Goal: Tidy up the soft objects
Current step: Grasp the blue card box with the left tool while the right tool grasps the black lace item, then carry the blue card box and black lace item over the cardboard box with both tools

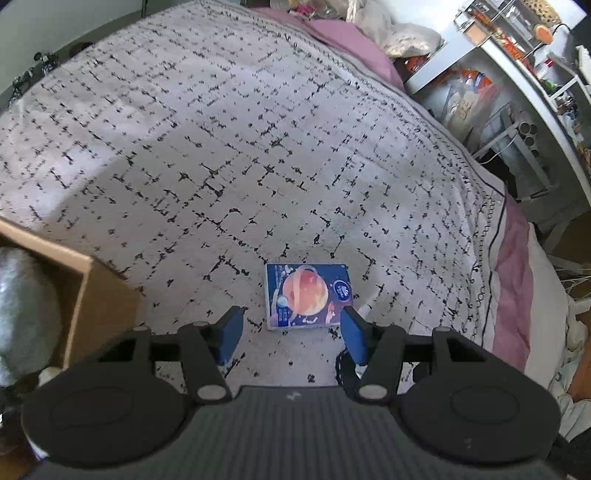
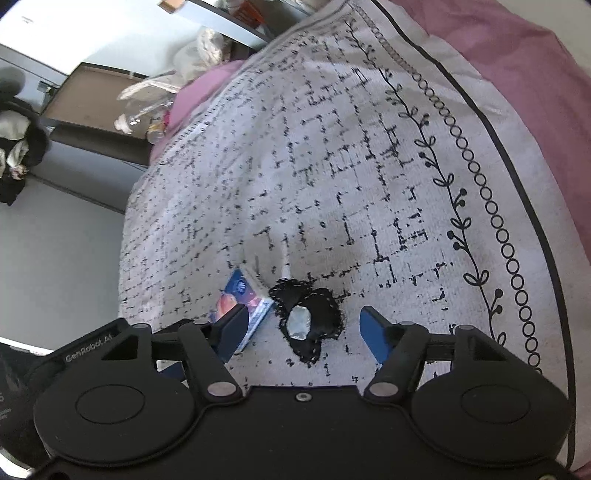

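Observation:
A small blue pack with an orange planet picture (image 1: 308, 295) lies flat on the patterned bedspread (image 1: 229, 147). My left gripper (image 1: 291, 334) is open just short of it, blue pads either side of its near edge. In the right wrist view, a black fabric bow with a silver centre (image 2: 304, 319) lies on the bedspread (image 2: 369, 184) beside the same blue pack (image 2: 242, 299). My right gripper (image 2: 304, 332) is open around the bow, not touching it. A sliver of the bow shows in the left wrist view (image 1: 341, 365).
A cardboard box (image 1: 85, 288) stands at the left with something grey and fluffy (image 1: 26, 306) inside. White shelves full of clutter (image 1: 517, 92) stand beyond the bed's right edge. Pink bedding (image 2: 535, 74) borders the bedspread. Pillows and bags (image 1: 388, 26) lie at the far end.

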### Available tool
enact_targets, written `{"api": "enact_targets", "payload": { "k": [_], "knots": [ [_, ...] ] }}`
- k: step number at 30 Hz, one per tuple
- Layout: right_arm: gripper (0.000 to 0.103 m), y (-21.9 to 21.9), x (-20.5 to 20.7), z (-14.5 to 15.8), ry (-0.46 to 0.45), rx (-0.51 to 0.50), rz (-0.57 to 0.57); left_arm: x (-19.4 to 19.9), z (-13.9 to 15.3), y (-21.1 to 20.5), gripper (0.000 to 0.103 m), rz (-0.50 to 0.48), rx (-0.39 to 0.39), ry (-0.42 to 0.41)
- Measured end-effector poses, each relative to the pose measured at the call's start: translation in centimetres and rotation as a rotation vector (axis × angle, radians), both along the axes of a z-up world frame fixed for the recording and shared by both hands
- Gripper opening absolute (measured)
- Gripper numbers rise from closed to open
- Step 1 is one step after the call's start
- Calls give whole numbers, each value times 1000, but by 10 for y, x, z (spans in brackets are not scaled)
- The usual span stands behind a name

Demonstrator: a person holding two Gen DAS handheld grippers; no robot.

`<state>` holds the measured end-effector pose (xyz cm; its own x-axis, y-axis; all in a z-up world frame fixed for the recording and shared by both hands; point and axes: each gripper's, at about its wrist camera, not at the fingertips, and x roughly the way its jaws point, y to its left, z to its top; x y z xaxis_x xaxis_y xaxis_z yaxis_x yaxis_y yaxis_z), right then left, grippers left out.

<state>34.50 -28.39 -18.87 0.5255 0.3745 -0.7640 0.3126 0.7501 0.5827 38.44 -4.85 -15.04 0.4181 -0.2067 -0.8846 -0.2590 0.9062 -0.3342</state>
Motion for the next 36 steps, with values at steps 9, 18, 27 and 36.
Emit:
{"api": "enact_targets", "payload": {
  "k": [9, 18, 27, 36],
  "knots": [
    [63, 10, 15, -25, 64, -14, 5, 33, -27, -12, 60, -50, -51, 59],
    [61, 12, 25, -37, 79, -34, 1, 52, -38, -23, 76, -69, -10, 75],
    [32, 21, 33, -38, 46, -84, 43, 52, -53, -35, 76, -82, 32, 85],
    [27, 14, 19, -26, 7, -60, 30, 26, -33, -22, 71, -34, 36, 6]
  ]
}}
